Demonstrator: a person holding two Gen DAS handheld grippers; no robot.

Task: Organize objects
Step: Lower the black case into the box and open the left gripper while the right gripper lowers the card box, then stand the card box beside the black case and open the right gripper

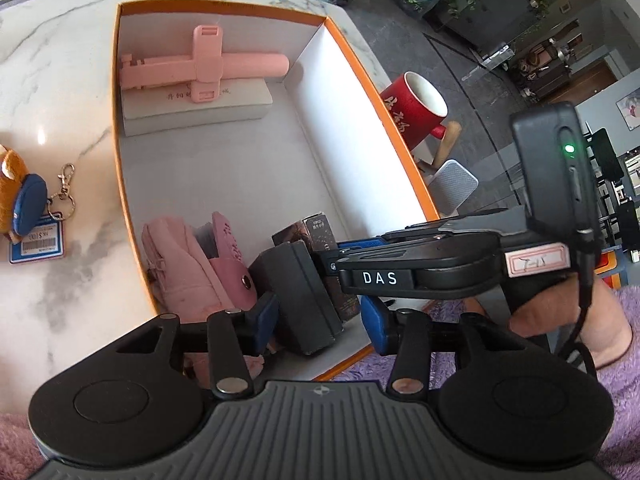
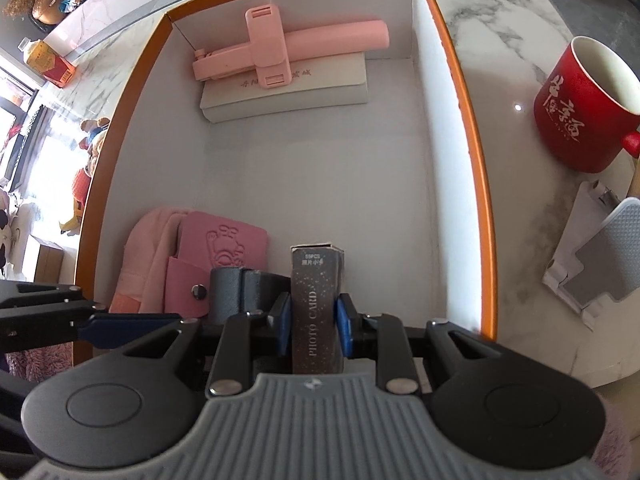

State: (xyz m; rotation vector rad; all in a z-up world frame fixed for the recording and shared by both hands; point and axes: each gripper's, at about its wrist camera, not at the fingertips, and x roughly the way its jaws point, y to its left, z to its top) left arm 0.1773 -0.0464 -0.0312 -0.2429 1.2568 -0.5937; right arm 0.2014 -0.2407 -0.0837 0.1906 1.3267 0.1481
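1. 2 grippers work at the near end of the orange-rimmed white cardboard box [image 2: 472, 184] on the marble bench [image 1: 60, 92].
2. Right gripper [image 2: 313, 322]: jaws clamped on the upright dark "PHOTO CARD" box [image 2: 318, 304].
3. Left gripper [image 1: 318, 316]: jaws spread wide around the black rectangular case [image 1: 296, 296], beside the pink snap wallet [image 1: 228, 264].

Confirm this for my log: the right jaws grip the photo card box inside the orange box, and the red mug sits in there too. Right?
Not quite. The mug stands outside the orange box, on the marble table, as the right wrist view shows. The right gripper does grip the photo card box inside.
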